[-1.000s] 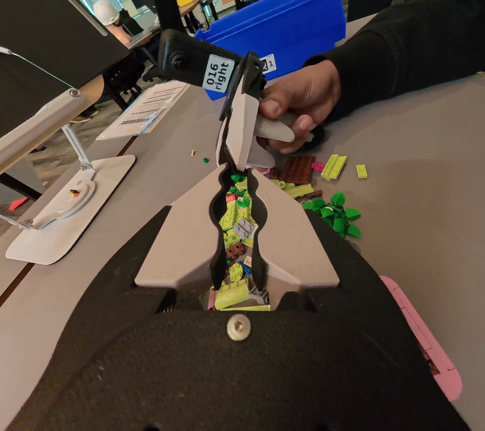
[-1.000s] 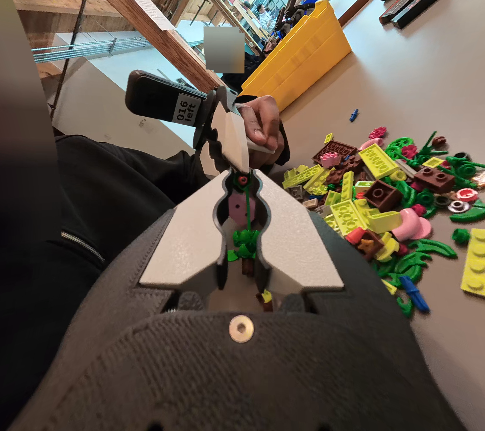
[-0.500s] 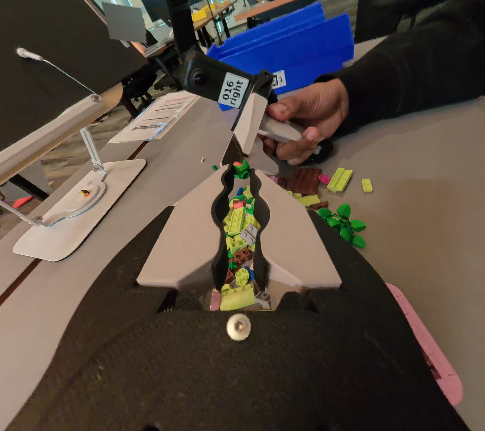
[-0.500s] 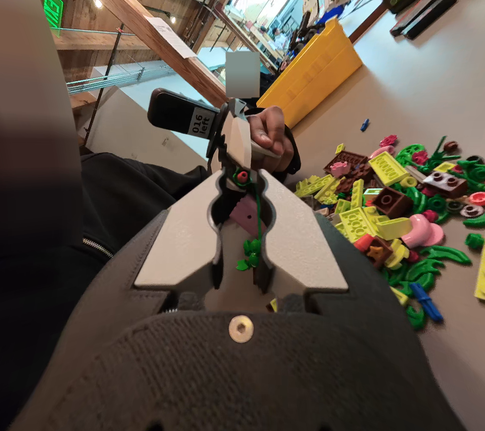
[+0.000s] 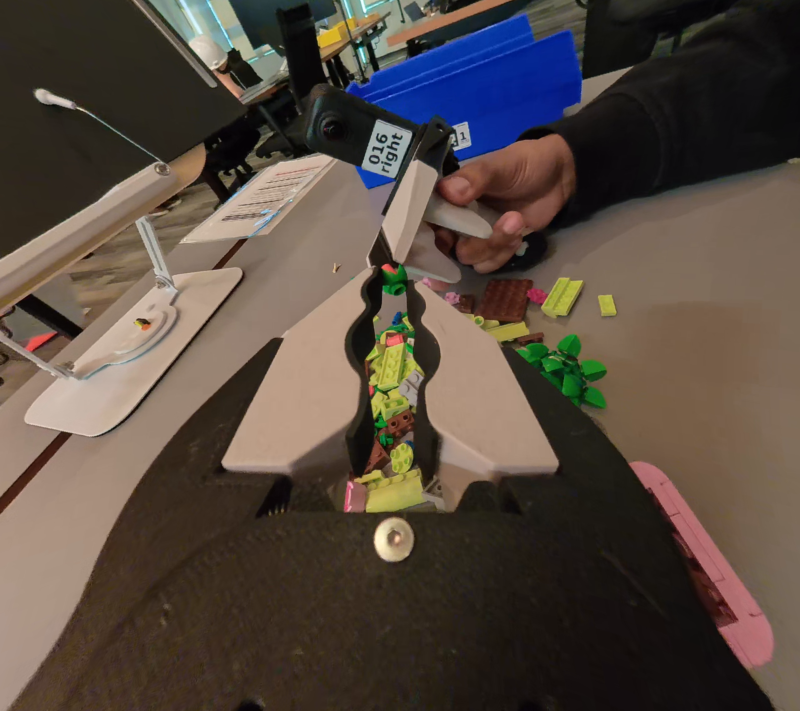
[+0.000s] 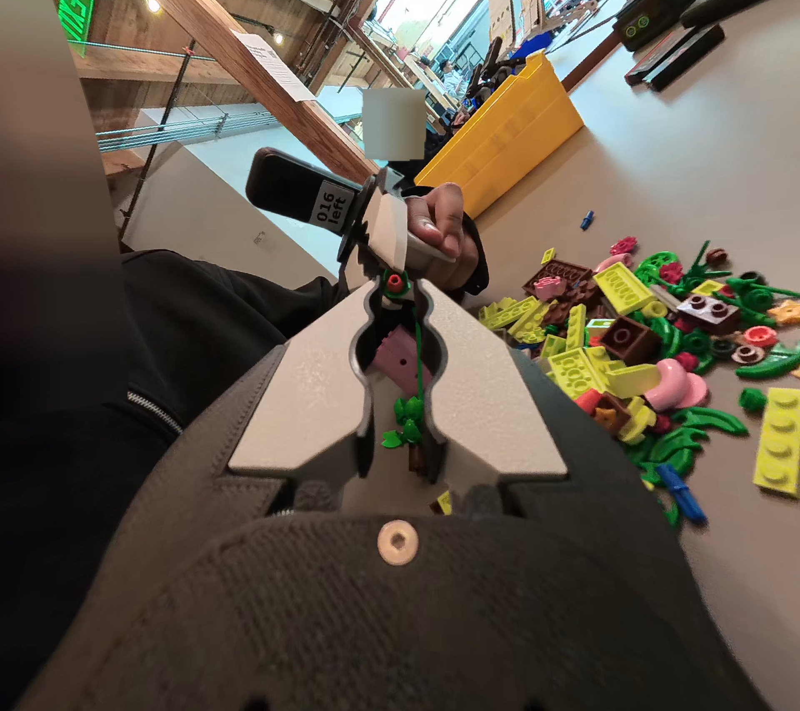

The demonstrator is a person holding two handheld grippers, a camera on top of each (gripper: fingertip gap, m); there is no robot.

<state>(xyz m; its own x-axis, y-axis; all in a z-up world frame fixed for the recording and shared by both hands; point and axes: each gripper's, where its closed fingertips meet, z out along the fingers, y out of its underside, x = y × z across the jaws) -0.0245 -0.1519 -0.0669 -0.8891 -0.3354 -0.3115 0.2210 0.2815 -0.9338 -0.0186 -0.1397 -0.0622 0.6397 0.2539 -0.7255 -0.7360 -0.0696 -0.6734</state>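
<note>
Both grippers meet tip to tip above the table. The left gripper [image 5: 393, 279] pinches a small green flower piece with a red centre [image 5: 394, 278] at its fingertips. The right gripper [image 6: 395, 287] is clamped on the same green flower piece, its thin green stem [image 6: 417, 352] running back between the fingers to a leaf cluster [image 6: 404, 422]. Below lies a pile of toy bricks [image 6: 614, 348] on the grey table [image 5: 692, 300]; a pink plate [image 5: 714, 560] sits near, a blue bin [image 5: 476, 84] beyond.
</note>
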